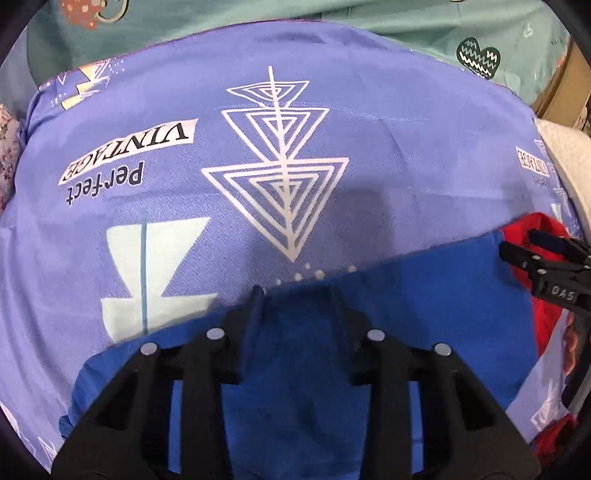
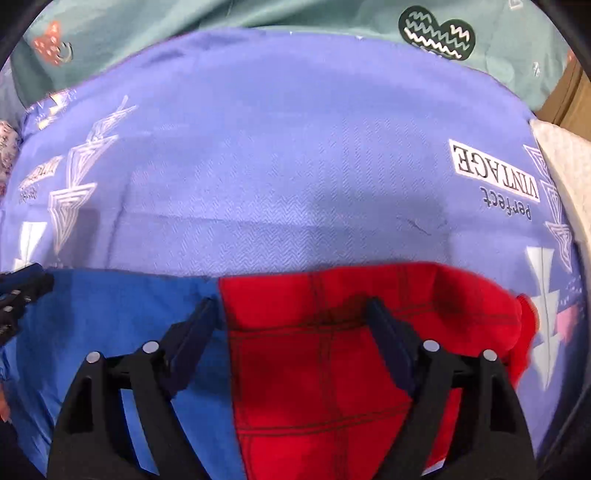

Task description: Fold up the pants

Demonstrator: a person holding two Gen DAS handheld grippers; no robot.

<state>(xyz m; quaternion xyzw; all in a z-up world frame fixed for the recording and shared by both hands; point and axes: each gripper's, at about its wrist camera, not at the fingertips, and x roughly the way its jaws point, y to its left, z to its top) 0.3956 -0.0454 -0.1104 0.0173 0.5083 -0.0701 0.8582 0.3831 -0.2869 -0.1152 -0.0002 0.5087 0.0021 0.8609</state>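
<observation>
The pants (image 1: pixel 399 295) are blue with a red part and lie on a lilac printed bedsheet (image 1: pixel 221 206). In the left wrist view my left gripper (image 1: pixel 297 291) stands open over the blue cloth at its far edge, fingers apart, nothing pinched. My right gripper (image 1: pixel 517 247) shows at the right edge over the red cloth. In the right wrist view my right gripper (image 2: pixel 291 306) is open above the seam between the blue part (image 2: pixel 110 314) and the red part (image 2: pixel 332 332) with dark stitched lines. My left gripper (image 2: pixel 29 284) shows at the left edge.
The lilac sheet (image 2: pixel 277 147) with white triangle prints and "Perfect VINTAGE" labels covers the surface. A teal sheet (image 1: pixel 369 14) with heart prints lies behind. A white towel (image 1: pixel 565 155) and a cardboard box (image 1: pixel 569 85) sit at the right.
</observation>
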